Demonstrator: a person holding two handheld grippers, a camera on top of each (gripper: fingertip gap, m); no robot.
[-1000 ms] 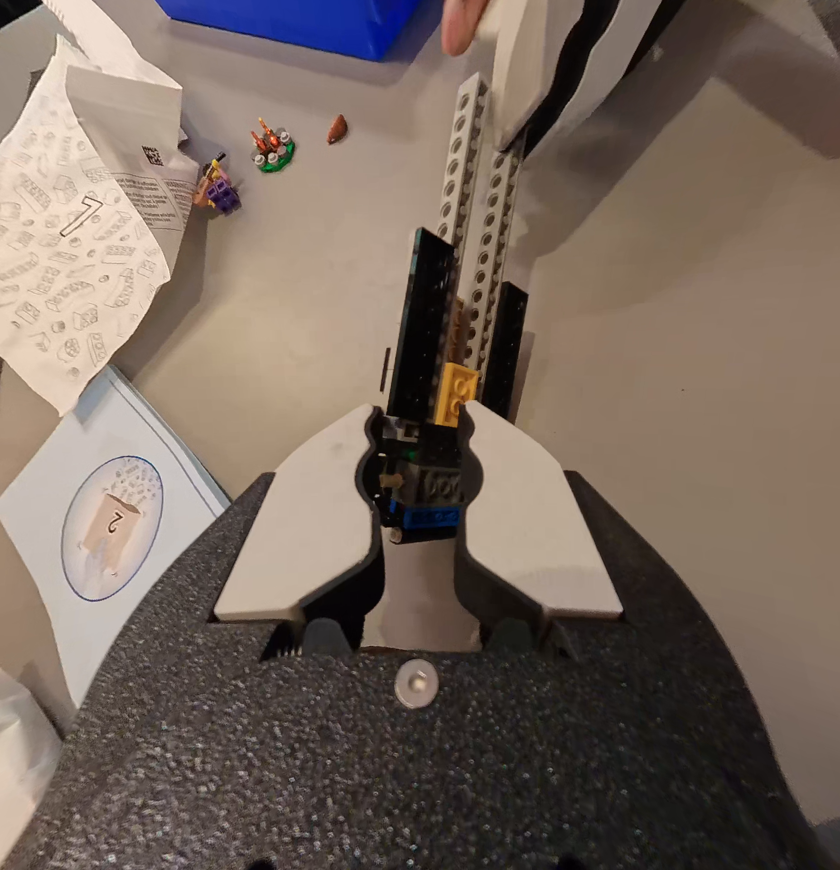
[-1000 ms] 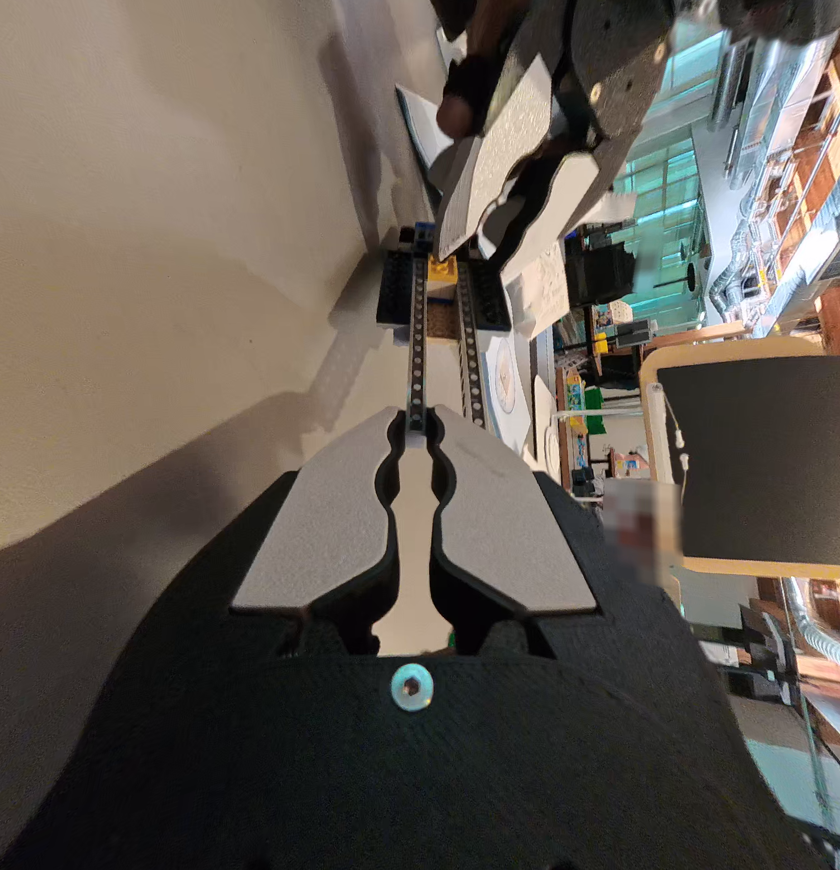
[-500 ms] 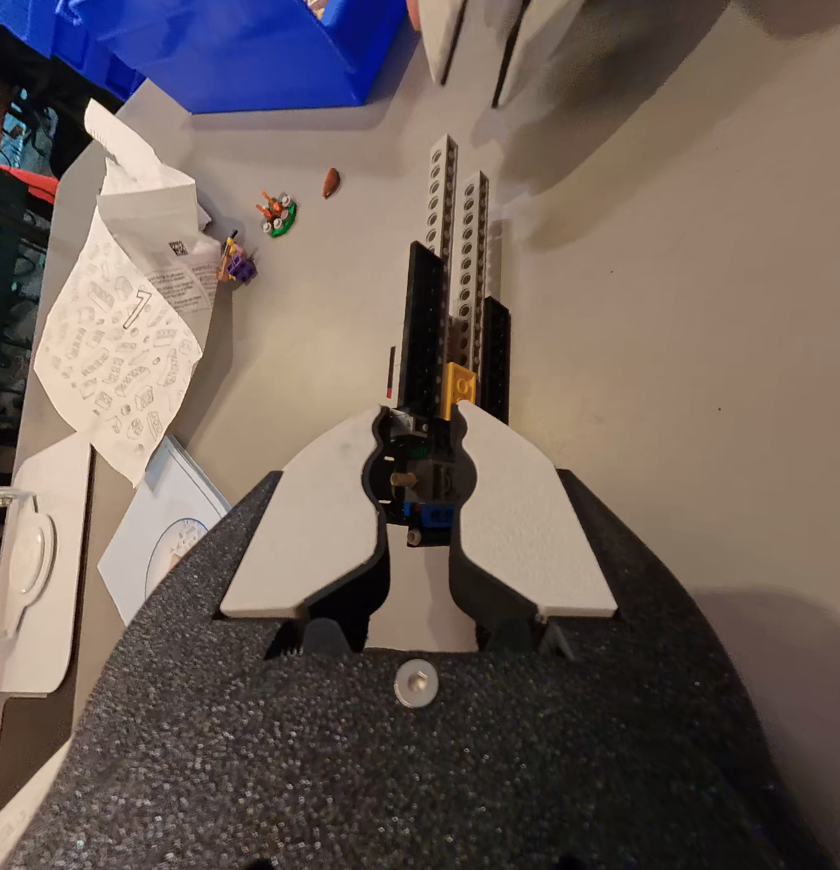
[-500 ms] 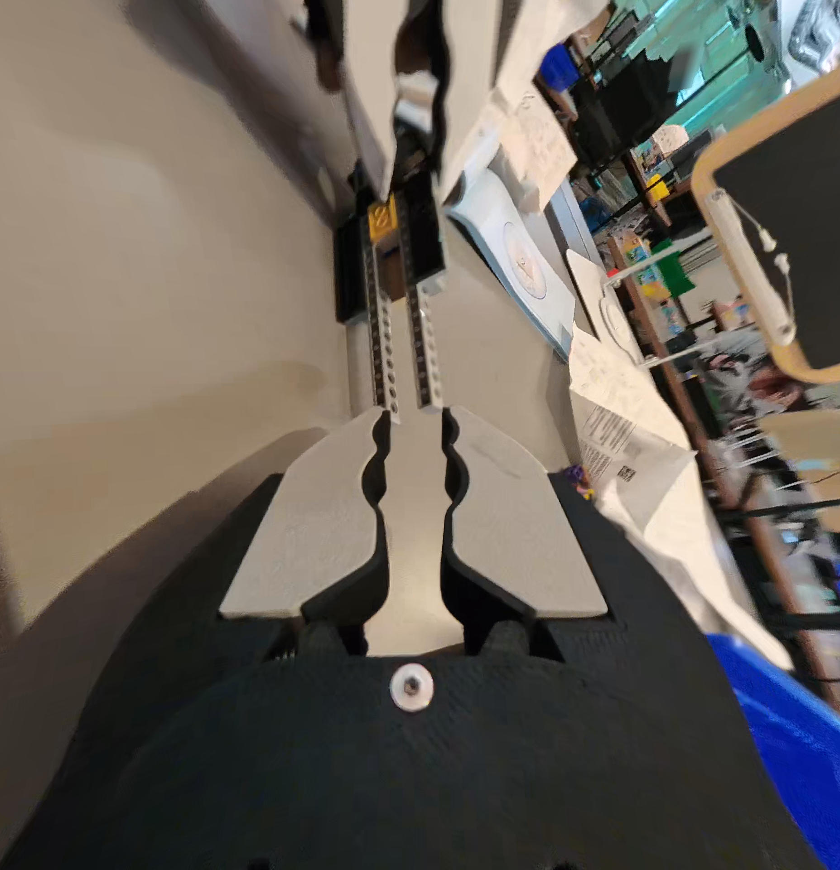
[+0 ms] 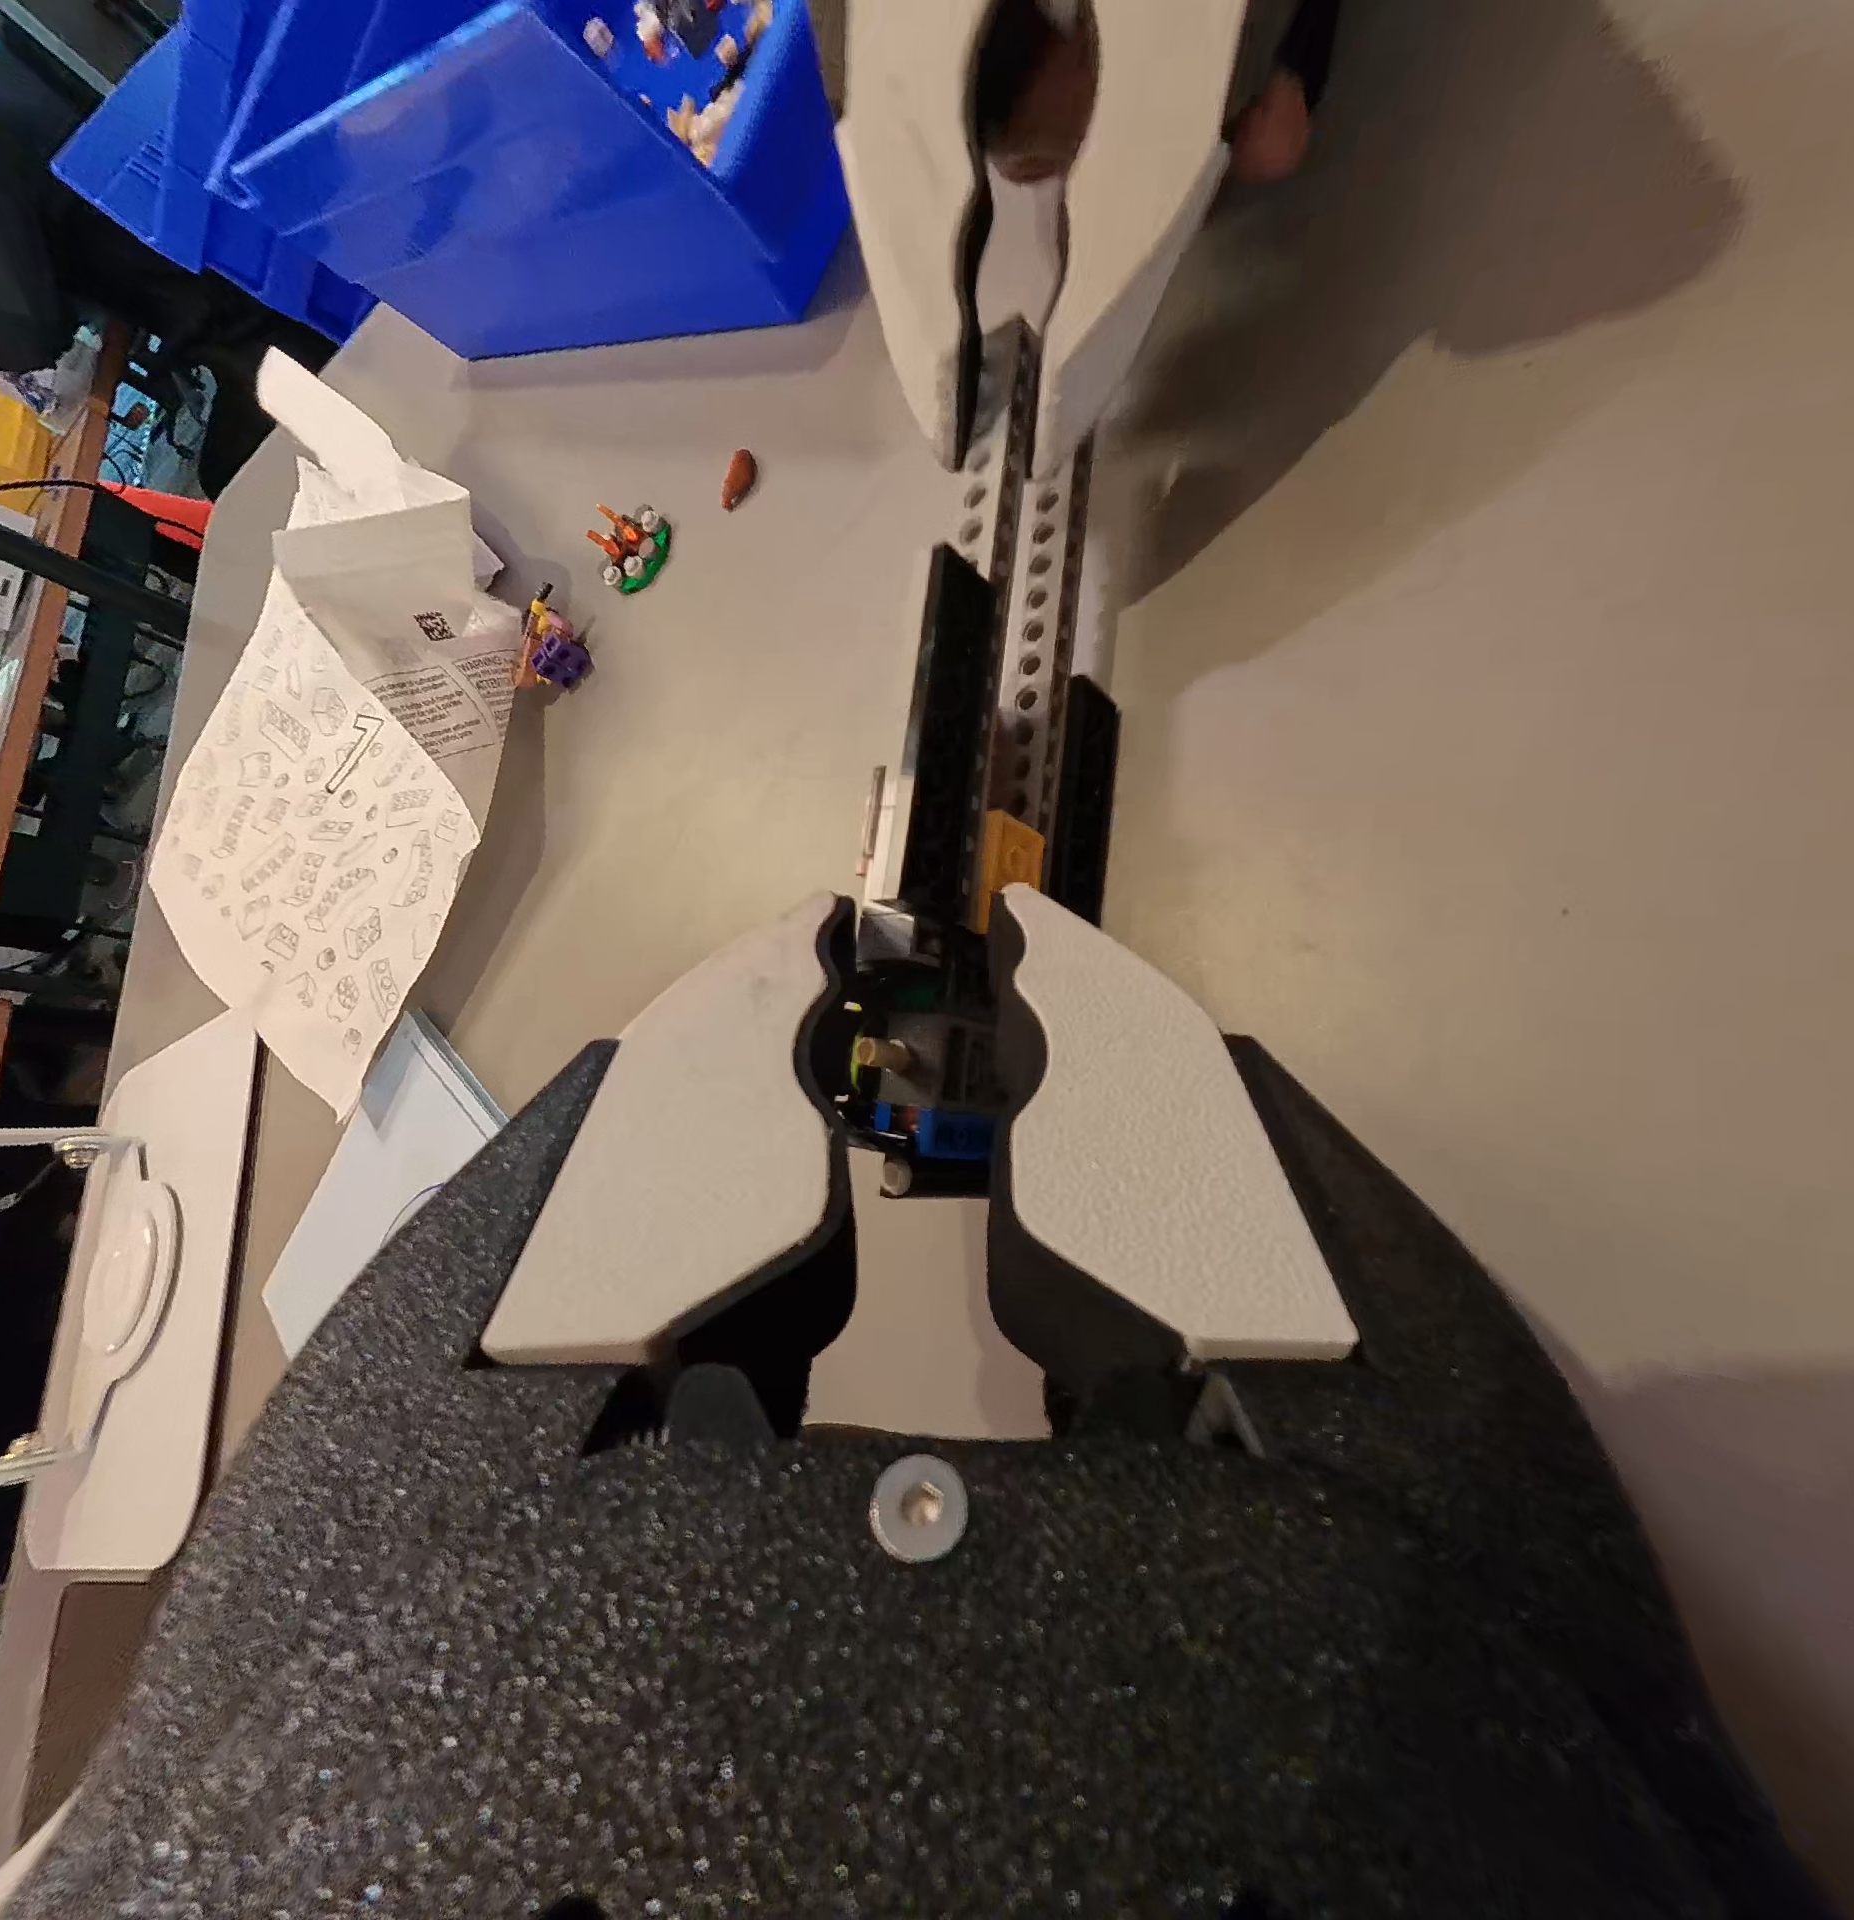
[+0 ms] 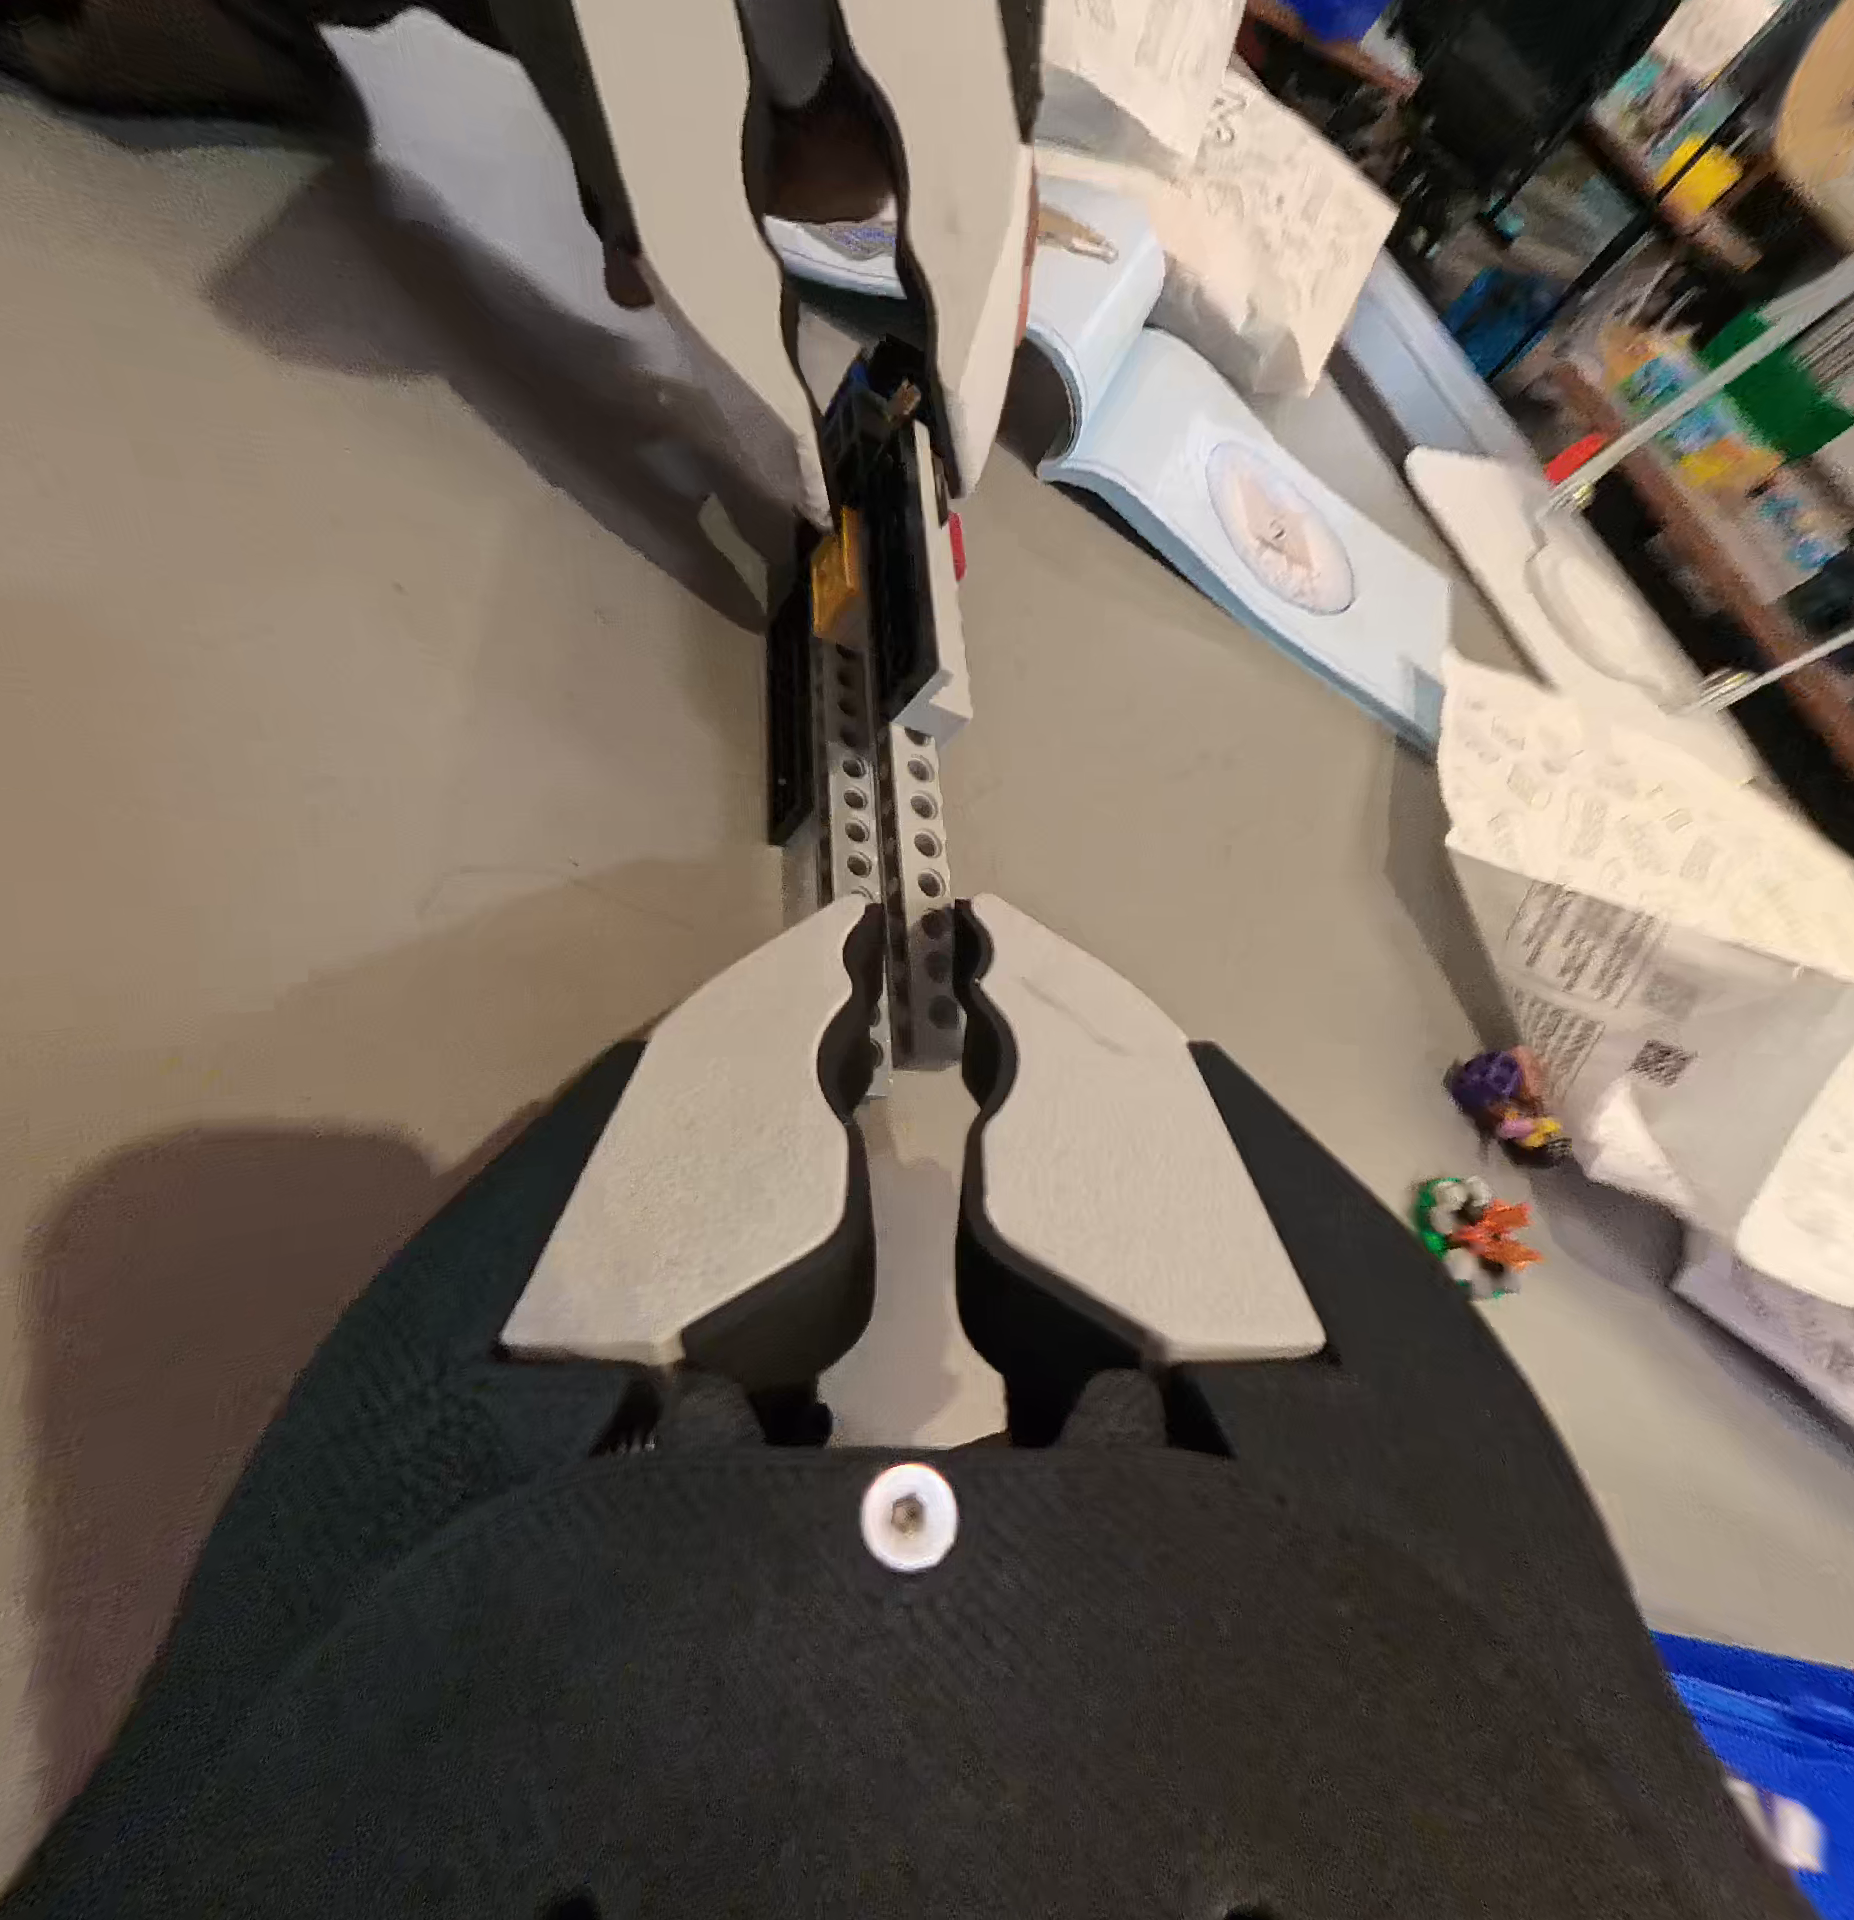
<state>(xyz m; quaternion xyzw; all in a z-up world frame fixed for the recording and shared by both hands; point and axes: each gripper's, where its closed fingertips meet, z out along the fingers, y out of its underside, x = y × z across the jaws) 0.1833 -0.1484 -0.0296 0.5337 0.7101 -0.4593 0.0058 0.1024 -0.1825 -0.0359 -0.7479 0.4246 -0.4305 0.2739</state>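
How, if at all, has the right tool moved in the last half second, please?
Yes: the right tool has advanced along the grey beams, whose ends now lie between its fingers.

Black speckled tongs (image 5: 923, 914) with pale grey wavy-edged fingers (image 5: 694, 1122), silver screw (image 5: 918, 1507).

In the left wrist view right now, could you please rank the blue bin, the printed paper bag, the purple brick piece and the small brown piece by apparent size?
1. blue bin
2. printed paper bag
3. purple brick piece
4. small brown piece

The bin lies farthest from the camera and is cut off at the frame's edge.
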